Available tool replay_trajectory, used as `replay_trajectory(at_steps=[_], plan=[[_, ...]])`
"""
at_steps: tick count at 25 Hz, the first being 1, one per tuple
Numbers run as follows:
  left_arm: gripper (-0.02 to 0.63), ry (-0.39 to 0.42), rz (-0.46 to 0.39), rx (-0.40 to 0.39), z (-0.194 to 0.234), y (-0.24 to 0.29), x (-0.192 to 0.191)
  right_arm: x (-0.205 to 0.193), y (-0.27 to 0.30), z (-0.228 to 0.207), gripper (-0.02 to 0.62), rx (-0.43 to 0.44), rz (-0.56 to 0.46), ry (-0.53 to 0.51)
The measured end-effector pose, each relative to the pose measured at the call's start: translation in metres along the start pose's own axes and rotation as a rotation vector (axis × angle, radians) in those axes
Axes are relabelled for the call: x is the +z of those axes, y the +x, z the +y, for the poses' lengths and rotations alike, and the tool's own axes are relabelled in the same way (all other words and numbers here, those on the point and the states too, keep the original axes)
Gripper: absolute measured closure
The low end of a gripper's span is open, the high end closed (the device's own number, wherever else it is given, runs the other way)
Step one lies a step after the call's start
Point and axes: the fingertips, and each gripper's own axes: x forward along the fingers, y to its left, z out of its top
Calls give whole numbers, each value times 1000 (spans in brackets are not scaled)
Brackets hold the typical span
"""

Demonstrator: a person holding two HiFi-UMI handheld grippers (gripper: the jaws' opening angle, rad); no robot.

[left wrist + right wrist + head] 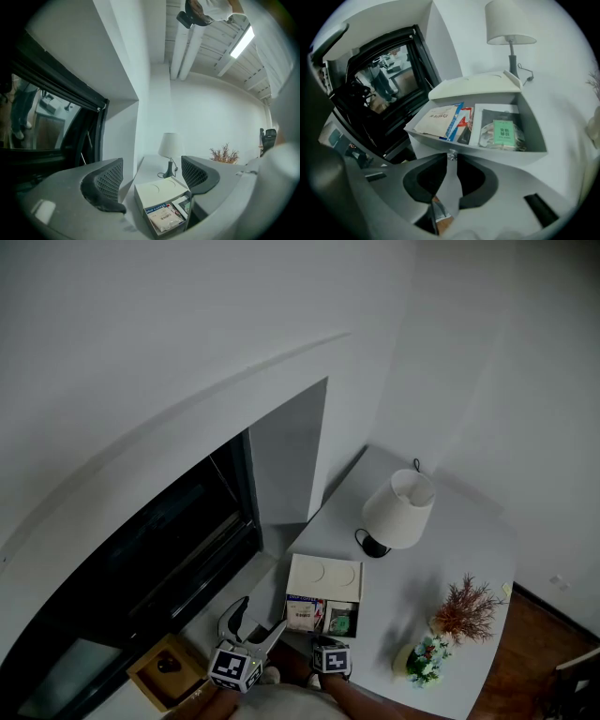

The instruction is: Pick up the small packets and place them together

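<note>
A white box (323, 573) stands open on the pale table, with two compartments. Its left compartment holds a beige coffee packet (436, 119) over red and blue ones; the right holds a dark packet with a green label (502, 131). My right gripper (451, 161) hovers just in front of the box's near wall (487, 152), shut on a thin silvery packet (451, 187) seen edge-on between the pads. My left gripper (152, 176) is open with nothing between its jaws, held left of the box (159, 190). In the head view both grippers (255, 622) (328, 643) sit near the bottom edge.
A white-shaded lamp (398, 510) stands behind the box. A reddish dried plant (464, 610) and a small flower bunch (427, 657) are at the right. A dark window (141, 568) runs along the left, with a wooden box (167, 667) below it.
</note>
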Motion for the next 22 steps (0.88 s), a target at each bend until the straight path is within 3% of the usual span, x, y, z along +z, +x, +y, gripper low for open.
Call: replay_trajectory(at_steps=[4, 6, 8, 10, 15, 19, 22], plan=[[233, -7, 5, -6, -5, -1, -5, -10, -2, -8, 528, -32, 28, -4], [233, -15, 7, -7, -6, -1, -6, -21, -1, -12, 486, -38, 58, 10], [233, -24, 2, -10, -8, -1, -4, -18, -8, -13, 486, -24, 19, 3], [233, -35, -5, -13, -10, -1, -3, 7, -27, -11, 486, -2, -105, -21], [233, -54, -12, -24, -12, 3, -1, 104, -113, 5, 486, 128, -614, 3], [233, -38, -24, -35, -15, 7, 4, 148, -175, 6, 483, 112, -827, -94], [233, -17, -32, -41, -17, 10, 9, 171, -215, 0, 482, 57, -911, -129]])
